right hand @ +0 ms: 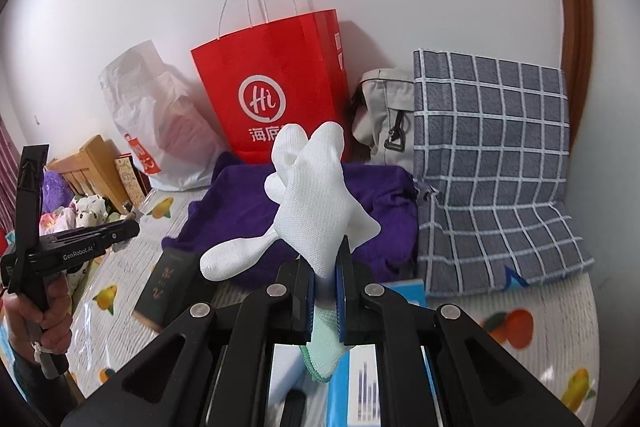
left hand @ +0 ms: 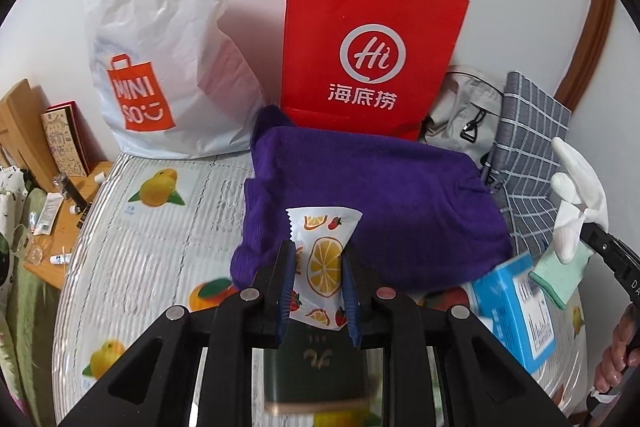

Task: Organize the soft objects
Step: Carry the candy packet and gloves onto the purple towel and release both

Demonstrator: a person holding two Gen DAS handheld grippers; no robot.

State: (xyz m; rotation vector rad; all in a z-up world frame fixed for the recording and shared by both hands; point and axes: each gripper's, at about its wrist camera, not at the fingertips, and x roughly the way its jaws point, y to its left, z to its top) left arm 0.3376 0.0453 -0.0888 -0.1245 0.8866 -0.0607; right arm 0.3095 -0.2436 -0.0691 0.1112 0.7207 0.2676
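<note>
Left tool [left hand: 318,267]: pinched on a white soft packet printed with lemon slices and strawberries [left hand: 324,259], long axis running straight ahead from the pads, serrated end pointing toward the purple knitted cloth [left hand: 372,195]. Right tool [right hand: 324,285]: clamped tight on a white knitted glove with a mint-green cuff [right hand: 316,203], fingers splayed up and forward, cuff hanging behind the pads, above the fruit-print mat [right hand: 540,331].

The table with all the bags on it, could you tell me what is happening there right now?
A person is sorting soft items with two handheld grippers. The left gripper is shut on a fruit-print packet, and the right gripper is shut on a white glove with a green cuff. Both are held up over the purple cloth, in front of the red paper bag and white plastic bag.
</note>
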